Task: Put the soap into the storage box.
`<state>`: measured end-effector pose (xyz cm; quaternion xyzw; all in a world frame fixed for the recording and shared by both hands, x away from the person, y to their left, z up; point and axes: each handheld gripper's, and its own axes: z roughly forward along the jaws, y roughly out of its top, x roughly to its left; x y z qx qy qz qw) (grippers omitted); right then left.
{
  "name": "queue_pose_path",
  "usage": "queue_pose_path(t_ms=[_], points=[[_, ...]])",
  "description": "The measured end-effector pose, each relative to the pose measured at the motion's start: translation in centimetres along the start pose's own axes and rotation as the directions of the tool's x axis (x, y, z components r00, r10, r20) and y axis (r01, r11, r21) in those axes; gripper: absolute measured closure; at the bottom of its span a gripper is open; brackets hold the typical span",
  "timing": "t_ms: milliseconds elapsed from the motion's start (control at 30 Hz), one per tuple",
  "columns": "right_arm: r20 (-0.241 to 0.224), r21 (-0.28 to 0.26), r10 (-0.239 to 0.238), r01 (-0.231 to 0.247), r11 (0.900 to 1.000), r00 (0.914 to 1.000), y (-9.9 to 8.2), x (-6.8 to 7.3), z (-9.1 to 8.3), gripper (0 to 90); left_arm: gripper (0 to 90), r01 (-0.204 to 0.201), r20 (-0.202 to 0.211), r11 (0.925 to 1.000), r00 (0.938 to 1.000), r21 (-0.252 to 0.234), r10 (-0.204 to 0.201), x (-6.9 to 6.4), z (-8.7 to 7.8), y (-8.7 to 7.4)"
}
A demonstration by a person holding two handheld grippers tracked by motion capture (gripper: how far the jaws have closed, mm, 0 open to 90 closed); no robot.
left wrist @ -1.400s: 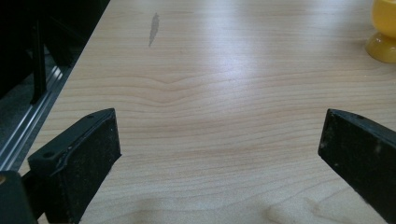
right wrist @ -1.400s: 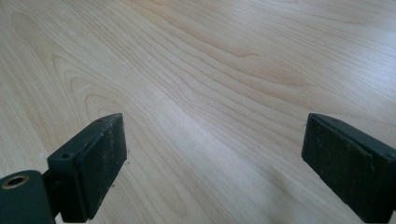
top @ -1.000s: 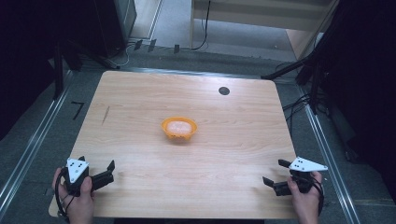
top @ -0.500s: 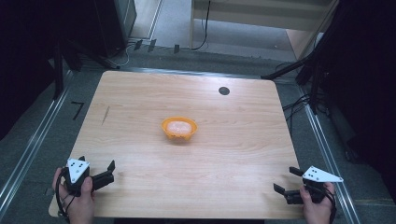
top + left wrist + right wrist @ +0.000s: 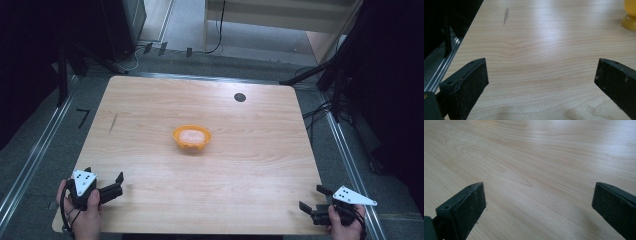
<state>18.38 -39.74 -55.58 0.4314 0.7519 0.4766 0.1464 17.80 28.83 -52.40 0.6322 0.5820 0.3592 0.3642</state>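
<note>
Table [image 5: 150, 125]; orange bowl [image 5: 192, 138] edges left gripper view.

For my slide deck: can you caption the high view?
Orange bowl at mid-table; left gripper and right gripper open at the near corners.

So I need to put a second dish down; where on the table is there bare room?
Nearly all of the wooden table is bare. Free patches: left of the orange bowl, right of it below the black round mark, and the front strip between the left hand-held gripper and right hand-held gripper. Nowhere is crowded.
</note>
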Motion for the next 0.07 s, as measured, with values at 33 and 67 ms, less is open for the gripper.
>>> queue_pose_path(t_ms=[33, 67], points=[[-0.001, -0.007, 0.0, 0.0, 1.0, 1.0, 0.0, -0.06, -0.07, 0.0, 0.0, -0.003, -0.004, 1.0, 1.0, 0.002, 0.003, -0.01, 0.01, 0.0], [0.0, -0.012, 0.008, -0.008, 0.9999, 1.0, -0.02, -0.09, -0.14, 0.0, 0.0, -0.006, -0.006, 1.0, 1.0, 0.002, 0.006, -0.04, 0.01, 0.0]])
